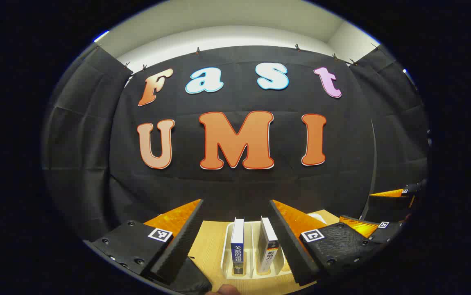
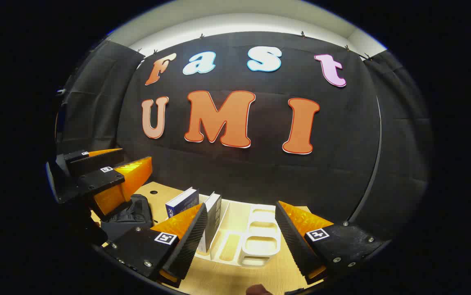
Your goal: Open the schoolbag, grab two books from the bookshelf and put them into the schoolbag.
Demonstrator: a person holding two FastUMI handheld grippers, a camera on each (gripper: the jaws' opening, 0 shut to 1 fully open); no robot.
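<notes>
Both grippers spread, holding nothing: left gripper [image 1: 235, 241] faces two books [image 1: 237, 252] upright in bookshelf [image 1: 226, 246]; right gripper [image 2: 239, 241] nearby. Schoolbag [image 2: 131, 213] sits left of shelf. Prob. bag-opening step; next needs reaching bag zip

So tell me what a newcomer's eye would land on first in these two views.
First come the two books, standing upright side by side in a white rack on the wooden table, framed between the open left gripper. Next, in the right gripper view, the open right gripper points at the rack's empty compartments, and a dark schoolbag lies on the table left of the books.
</notes>
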